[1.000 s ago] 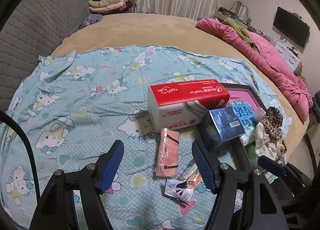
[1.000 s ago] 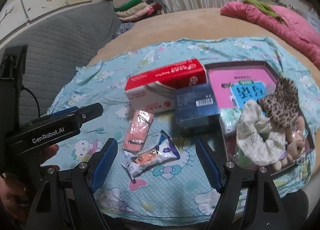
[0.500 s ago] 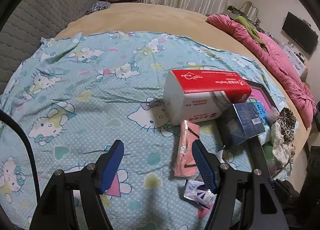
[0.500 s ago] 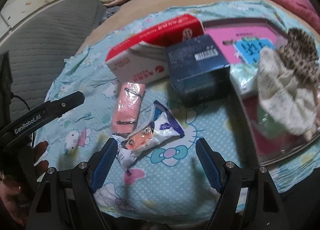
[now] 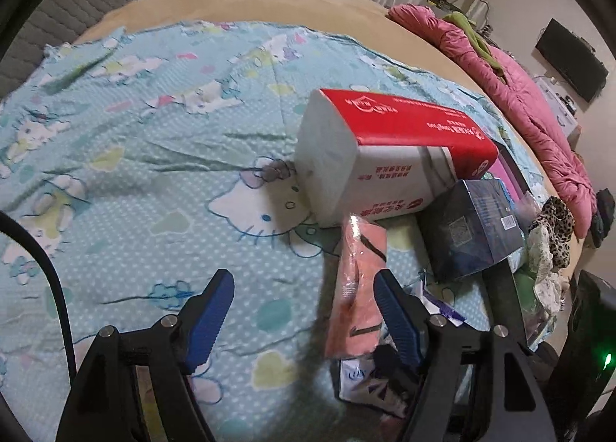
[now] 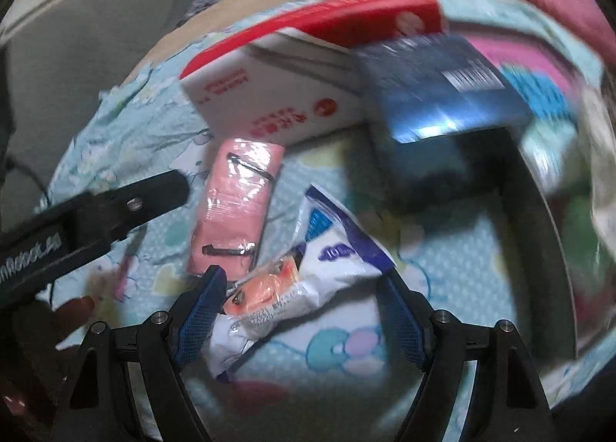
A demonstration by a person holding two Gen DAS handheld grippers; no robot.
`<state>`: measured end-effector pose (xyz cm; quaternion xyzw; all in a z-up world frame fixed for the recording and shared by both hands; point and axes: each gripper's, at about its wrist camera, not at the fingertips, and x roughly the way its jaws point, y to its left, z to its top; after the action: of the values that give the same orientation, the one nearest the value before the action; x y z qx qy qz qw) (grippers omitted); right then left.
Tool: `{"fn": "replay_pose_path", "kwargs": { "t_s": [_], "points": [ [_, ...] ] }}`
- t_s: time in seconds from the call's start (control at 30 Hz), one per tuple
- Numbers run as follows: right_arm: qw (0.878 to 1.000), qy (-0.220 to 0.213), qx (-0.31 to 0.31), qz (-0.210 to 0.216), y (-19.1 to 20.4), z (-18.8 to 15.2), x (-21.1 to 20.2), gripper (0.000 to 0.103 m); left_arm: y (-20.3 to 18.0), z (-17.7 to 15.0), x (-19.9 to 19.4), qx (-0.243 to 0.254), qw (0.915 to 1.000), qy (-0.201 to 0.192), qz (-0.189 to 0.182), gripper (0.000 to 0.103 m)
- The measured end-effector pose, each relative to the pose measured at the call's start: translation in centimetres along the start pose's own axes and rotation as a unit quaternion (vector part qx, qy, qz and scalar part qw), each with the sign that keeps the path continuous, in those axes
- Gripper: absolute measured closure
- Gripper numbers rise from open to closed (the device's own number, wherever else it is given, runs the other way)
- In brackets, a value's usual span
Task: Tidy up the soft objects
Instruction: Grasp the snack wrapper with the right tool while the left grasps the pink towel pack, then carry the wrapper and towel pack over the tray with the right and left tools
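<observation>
On the cartoon-cat sheet [image 5: 161,180] lies a pink wrapped packet [image 5: 358,280], just inside the right finger of my left gripper [image 5: 304,311]. Its jaws are opening and its pads do not press on the packet. Behind it stand a red-and-white tissue pack [image 5: 389,157] and a dark blue box [image 5: 473,226]. In the right wrist view, a white-and-purple packet [image 6: 308,280] lies between the spread fingers of my right gripper [image 6: 304,311], untouched. The pink packet [image 6: 238,203], tissue pack [image 6: 285,95] and blue box [image 6: 442,95] lie beyond it.
A dark-rimmed tray [image 6: 554,218] with cloths sits at the right; a leopard-print cloth [image 5: 554,226] hangs over it. A pink quilt [image 5: 539,114] lies along the bed's far right. The left gripper's body [image 6: 115,207] and a hand [image 6: 73,311] show at the left.
Both grippers have come down closer to the sheet, so the packets and boxes look larger. The left jaws stand slightly wider. The right view is now blurred by motion.
</observation>
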<state>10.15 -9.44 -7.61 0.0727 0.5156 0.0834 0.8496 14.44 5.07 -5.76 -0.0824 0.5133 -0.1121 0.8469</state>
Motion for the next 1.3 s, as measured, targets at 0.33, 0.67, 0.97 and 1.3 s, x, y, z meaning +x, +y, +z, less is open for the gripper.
{"fn": "replay_pose_path", "kwargs": {
  "t_s": [0.33, 0.67, 0.97, 1.3],
  "points": [
    [0.998, -0.003, -0.065, 0.011, -1.3, 0.1, 0.8, 0.041, -1.8, 0.2, 2.8, 0.027, 0.9993, 0.021, -0.013, 0.029],
    [0.991, 0.010, -0.129, 0.026, -1.8, -0.5, -0.3, 0.058, -2.4, -0.3, 3.9, 0.028, 0.9992, 0.025, -0.012, 0.053],
    [0.989, 0.002, -0.138, 0.054, -2.2, -0.9, -2.2, 0.059, -1.6, -1.2, 2.7, 0.008, 0.9995, 0.015, -0.026, 0.072],
    [0.985, -0.046, -0.146, 0.081, -2.2, -0.8, -6.5, 0.059, -4.2, -2.3, -2.9, 0.041, 0.9987, -0.027, -0.014, 0.072]
  ]
}}
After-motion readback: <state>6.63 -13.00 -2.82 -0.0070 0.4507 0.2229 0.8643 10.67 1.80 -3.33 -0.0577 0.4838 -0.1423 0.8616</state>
